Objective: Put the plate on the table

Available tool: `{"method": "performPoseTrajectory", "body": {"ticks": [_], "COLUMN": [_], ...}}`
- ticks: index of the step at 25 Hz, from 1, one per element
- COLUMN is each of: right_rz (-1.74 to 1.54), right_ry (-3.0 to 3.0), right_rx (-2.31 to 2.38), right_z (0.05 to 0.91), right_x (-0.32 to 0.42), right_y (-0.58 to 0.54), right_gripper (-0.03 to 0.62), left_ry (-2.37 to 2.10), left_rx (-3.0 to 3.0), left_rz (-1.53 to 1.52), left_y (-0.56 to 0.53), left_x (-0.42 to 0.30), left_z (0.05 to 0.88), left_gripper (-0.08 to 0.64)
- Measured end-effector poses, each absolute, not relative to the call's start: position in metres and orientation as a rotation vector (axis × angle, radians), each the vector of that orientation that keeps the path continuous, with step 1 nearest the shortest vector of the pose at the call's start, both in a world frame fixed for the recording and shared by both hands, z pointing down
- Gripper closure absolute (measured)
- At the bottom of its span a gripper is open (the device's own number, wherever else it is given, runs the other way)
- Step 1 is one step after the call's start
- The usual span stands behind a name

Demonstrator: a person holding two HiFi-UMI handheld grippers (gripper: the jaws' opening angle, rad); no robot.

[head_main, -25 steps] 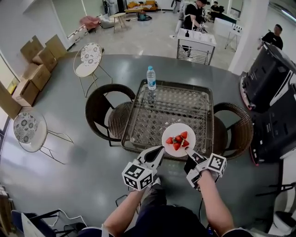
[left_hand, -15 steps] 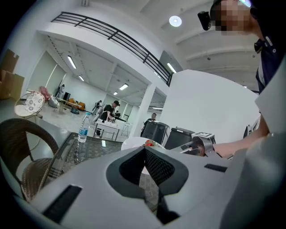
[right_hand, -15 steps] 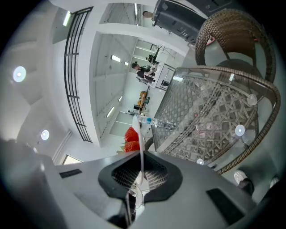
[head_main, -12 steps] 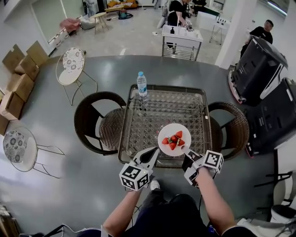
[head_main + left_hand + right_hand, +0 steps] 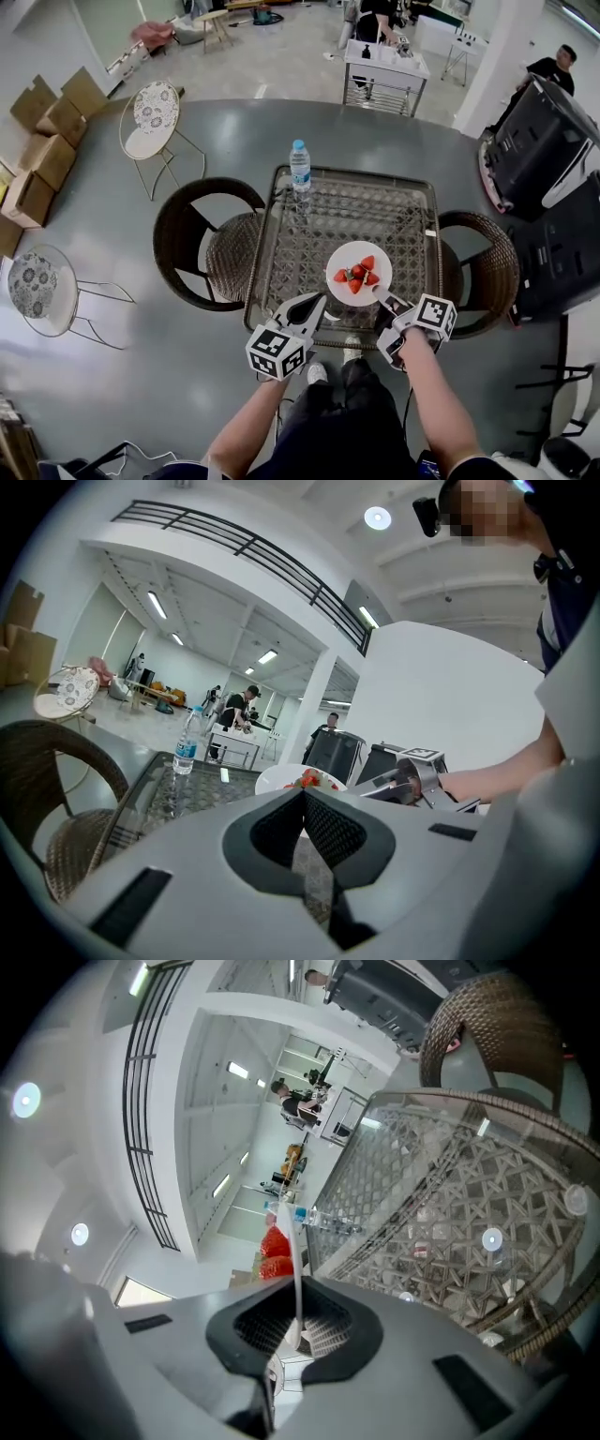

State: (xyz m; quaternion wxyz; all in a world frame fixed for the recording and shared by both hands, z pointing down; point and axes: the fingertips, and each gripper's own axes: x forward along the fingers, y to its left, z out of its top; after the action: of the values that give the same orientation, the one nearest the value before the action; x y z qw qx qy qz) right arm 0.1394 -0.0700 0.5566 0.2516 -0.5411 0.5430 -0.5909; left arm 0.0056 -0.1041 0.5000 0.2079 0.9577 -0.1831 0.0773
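A white plate [image 5: 359,272] with several red strawberries [image 5: 356,275] is over the near right part of the glass-topped wicker table [image 5: 309,234]. My right gripper [image 5: 381,294] is shut on the plate's near rim. In the right gripper view the rim [image 5: 298,1260] runs edge-on between the pads of the right gripper [image 5: 298,1305], with strawberries [image 5: 273,1251] beside it. Whether the plate touches the glass I cannot tell. My left gripper [image 5: 314,302] is shut and empty, just left of the plate at the table's front edge. The left gripper [image 5: 305,797] faces the plate [image 5: 279,778].
A water bottle [image 5: 300,166] stands at the table's far left edge. Brown wicker chairs flank the table, one on the left [image 5: 202,234] and one on the right [image 5: 487,272]. Two round metal chairs, cardboard boxes and black machines stand farther out on the grey floor.
The right gripper has carried the plate a little farther in over the table. The left gripper has stayed beside it, shut. The head view has shifted slightly.
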Motion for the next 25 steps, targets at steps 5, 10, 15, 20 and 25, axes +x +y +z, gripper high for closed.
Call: {"method": "performPoseTrajectory", "body": {"ticks": [5, 10, 15, 20, 25], "right_rz": [-1.678, -1.764, -1.878, -1.937, -1.980], "right_ry": [1.490, 1.501, 1.518, 1.534, 1.556], "right_rx": [-1.444, -1.414, -1.406, -1.375, -1.338], "right_z": [0.590, 0.629, 0.670, 0.697, 0.712], "right_x": [0.150, 0.156, 0.155, 0.150, 0.143], "right_y": [-0.100, -0.135, -0.157, -0.181, -0.193], "right_gripper": [0.578, 0.578, 0.578, 0.578, 0.578], "left_ry": [-0.569, -0.630, -0.686, -0.716, -0.736], "left_rx": [2.645, 2.616, 2.622, 2.606, 2.577], "left_rz": [0.228, 0.245, 0.339, 0.391, 0.418], "left_y": [-0.121, -0.144, -0.157, -0.174, -0.179], "left_x": [0.011, 0.020, 0.030, 0.033, 0.031], "left_z": [0.512, 0.527, 0.553, 0.568, 0.574], "left_gripper": [0.554, 0.554, 0.554, 0.554, 0.554]}}
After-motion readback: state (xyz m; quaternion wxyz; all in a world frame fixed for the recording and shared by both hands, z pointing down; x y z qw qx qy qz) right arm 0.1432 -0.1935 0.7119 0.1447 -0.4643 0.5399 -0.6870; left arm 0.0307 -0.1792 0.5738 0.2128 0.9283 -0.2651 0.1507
